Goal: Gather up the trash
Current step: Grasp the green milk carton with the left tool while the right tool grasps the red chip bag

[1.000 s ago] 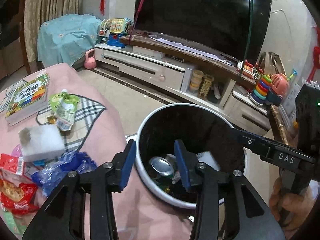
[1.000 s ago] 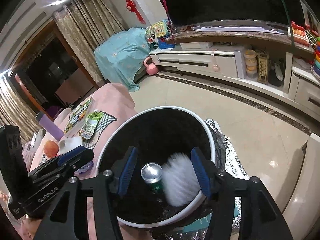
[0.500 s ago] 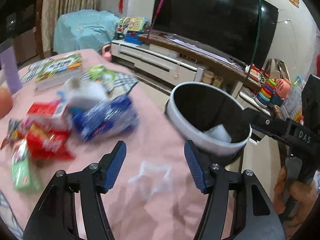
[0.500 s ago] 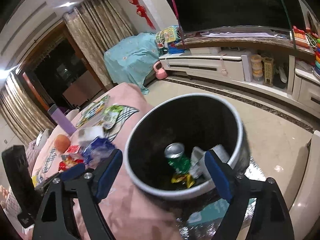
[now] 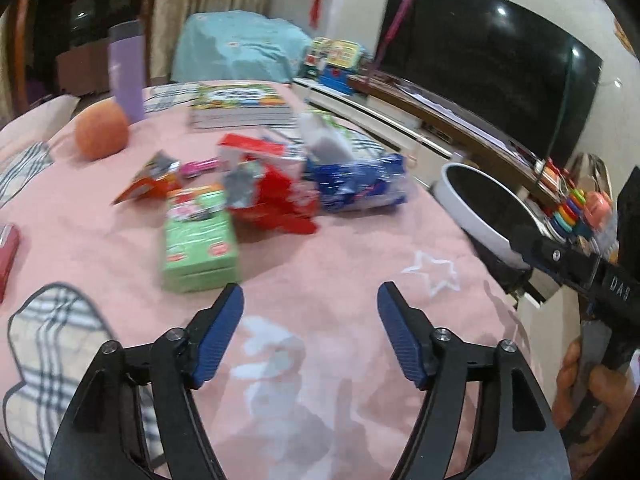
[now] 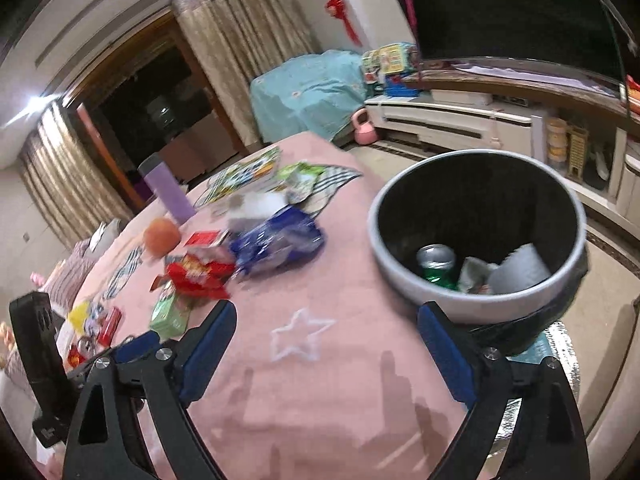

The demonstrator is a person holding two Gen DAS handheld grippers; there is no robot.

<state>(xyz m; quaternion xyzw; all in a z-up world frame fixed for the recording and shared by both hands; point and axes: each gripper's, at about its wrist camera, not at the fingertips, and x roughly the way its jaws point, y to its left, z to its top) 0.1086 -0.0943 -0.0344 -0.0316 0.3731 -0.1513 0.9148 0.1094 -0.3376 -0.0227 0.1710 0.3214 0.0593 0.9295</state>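
Note:
A round bin [image 6: 476, 304] with a black liner stands at the table's right edge; it holds a green can [image 6: 436, 264] and white paper [image 6: 520, 268]. It also shows in the left wrist view [image 5: 472, 220]. Trash lies on the pink tablecloth [image 5: 320, 280]: a green box [image 5: 198, 236], red wrappers [image 5: 276, 196], a blue plastic bag [image 5: 356, 184], a white carton [image 5: 324, 140]. My left gripper [image 5: 310, 332] is open and empty, just short of the green box. My right gripper [image 6: 326, 356] is open and empty above the cloth, left of the bin.
An orange fruit [image 5: 102, 136], a purple bottle [image 5: 128, 72] and a picture book [image 5: 240, 104] sit at the table's far side. A red box [image 5: 6, 252] lies at the left edge. A TV stand [image 6: 500, 116] with toys runs behind the bin.
Both grippers have swung left from over the bin to above the table. The white paper dropped from the right gripper into the bin. Both sets of jaws have opened wider.

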